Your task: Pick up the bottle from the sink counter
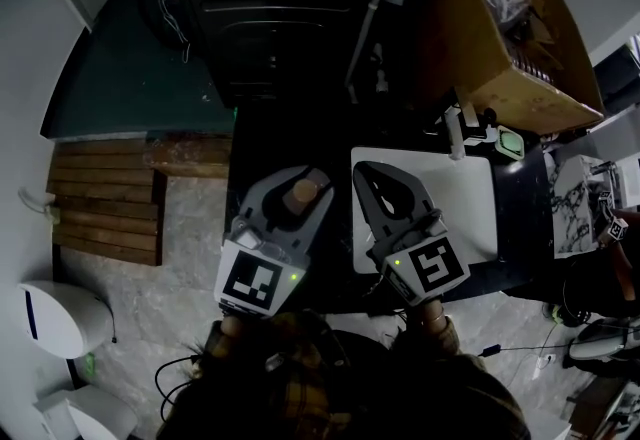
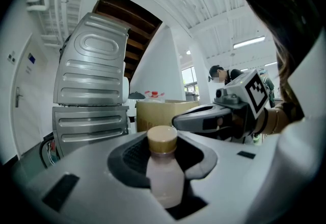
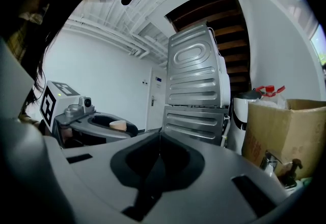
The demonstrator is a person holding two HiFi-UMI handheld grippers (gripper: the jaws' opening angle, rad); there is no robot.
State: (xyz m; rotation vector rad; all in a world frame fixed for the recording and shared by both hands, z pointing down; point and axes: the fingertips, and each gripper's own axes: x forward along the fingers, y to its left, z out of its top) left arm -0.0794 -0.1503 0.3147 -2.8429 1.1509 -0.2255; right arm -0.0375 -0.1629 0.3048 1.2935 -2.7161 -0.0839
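A small pale bottle with a tan cap stands upright between the jaws of my left gripper, which is shut on its body. In the head view the bottle's cap shows inside the left gripper, lifted over the dark counter left of the sink. My right gripper is beside it over the white sink basin, jaws closed with nothing in them. In the right gripper view the right gripper has its jaws together, and the left gripper with the cap shows to the left.
A ribbed metal appliance stands behind the counter. A cardboard box sits at the back right, with a faucet and a green-topped dispenser by the sink. Wooden slats lie on the floor at left.
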